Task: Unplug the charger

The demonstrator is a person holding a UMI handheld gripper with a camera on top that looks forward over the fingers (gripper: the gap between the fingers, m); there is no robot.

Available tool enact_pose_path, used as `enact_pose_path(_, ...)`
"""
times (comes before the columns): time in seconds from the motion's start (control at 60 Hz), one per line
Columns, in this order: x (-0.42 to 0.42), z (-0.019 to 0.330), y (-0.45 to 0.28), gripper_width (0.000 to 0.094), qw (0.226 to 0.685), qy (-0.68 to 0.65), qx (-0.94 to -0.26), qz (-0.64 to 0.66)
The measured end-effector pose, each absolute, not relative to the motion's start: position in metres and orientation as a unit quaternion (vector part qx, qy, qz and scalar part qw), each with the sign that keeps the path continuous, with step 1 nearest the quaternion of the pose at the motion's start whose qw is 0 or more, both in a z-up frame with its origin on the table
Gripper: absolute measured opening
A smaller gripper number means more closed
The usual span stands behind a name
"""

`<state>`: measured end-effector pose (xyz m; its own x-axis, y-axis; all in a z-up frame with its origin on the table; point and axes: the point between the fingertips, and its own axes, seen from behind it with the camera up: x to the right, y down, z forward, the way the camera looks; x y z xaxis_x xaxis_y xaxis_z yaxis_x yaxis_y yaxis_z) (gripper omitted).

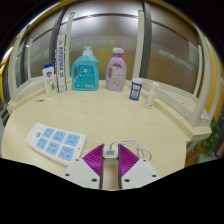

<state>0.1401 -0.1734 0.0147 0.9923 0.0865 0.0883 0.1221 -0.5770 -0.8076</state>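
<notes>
Nearest: the tool [110, 165], its 2 fingers w/ magenta pads [95, 157] closed in on 1 small white charger [110, 152]. Both pads look pressed against its sides, so the jaws are narrow, only as far apart as the charger body. A thin white cable [143, 155] loops off to the right of it.

Just left of the fingers, 1 white power strip [55, 142] lies flat on the pale worktop [150, 120], w/ approx. 6 blue-marked sockets in 2 rows. The charger sits off the strip's right end; can't tell whether it's plugged into anything.

Farther back, along the rear of the worktop: 1 small white bottle w/ blue cap [49, 79], then 1 tall white box [62, 63] standing upright, then 1 big blue detergent bottle [85, 70], then 1 pale purple bottle [116, 70], all capped, contents not visible. Right of those, 1 small dark blue container [136, 91] and 1 small white item [151, 95] beside it, too small to ID.
</notes>
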Motion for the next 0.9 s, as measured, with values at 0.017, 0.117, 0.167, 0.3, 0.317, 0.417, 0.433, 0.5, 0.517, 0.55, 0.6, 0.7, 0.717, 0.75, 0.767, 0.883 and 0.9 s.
enact_pose_path(0.017,0.140,0.011,-0.174,0.0221,0.455,-0.060,-0.888,-0.015)
enact_pose_path(0.117,0.137,0.008,-0.178,0.0400,0.442,-0.061,-0.895,0.006)
enact_pose_path(0.167,0.132,0.011,-0.183,0.0563,0.438,-0.067,-0.897,0.015)
enact_pose_path(0.3,0.136,0.026,-0.214,0.0845,0.418,-0.087,-0.904,-0.004)
enact_pose_path(0.317,0.137,0.027,-0.220,0.0842,0.415,-0.087,-0.906,-0.006)
enact_pose_path(0.417,0.140,0.038,-0.266,0.0847,0.394,-0.074,-0.916,-0.006)
enact_pose_path(0.433,0.141,0.040,-0.273,0.0848,0.392,-0.070,-0.917,-0.005)
enact_pose_path(0.5,0.142,0.043,-0.303,0.0849,0.380,-0.061,-0.923,-0.004)
enact_pose_path(0.517,0.144,0.045,-0.311,0.0849,0.377,-0.060,-0.924,-0.003)
enact_pose_path(0.55,0.146,0.049,-0.324,0.0849,0.375,-0.057,-0.925,-0.004)
enact_pose_path(0.6,0.147,0.058,-0.343,0.0850,0.376,-0.056,-0.925,-0.006)
enact_pose_path(0.7,0.151,0.085,-0.383,0.0851,0.384,-0.052,-0.922,-0.018)
enact_pose_path(0.717,0.152,0.091,-0.391,0.0851,0.386,-0.050,-0.921,-0.020)
enact_pose_path(0.75,0.151,0.103,-0.404,0.0852,0.391,-0.047,-0.919,-0.022)
enact_pose_path(0.767,0.150,0.110,-0.410,0.0852,0.394,-0.046,-0.918,-0.023)
enact_pose_path(0.883,0.143,0.149,-0.461,0.0855,0.413,-0.039,-0.910,-0.024)
enact_pose_path(0.9,0.142,0.154,-0.469,0.0854,0.415,-0.038,-0.909,-0.024)
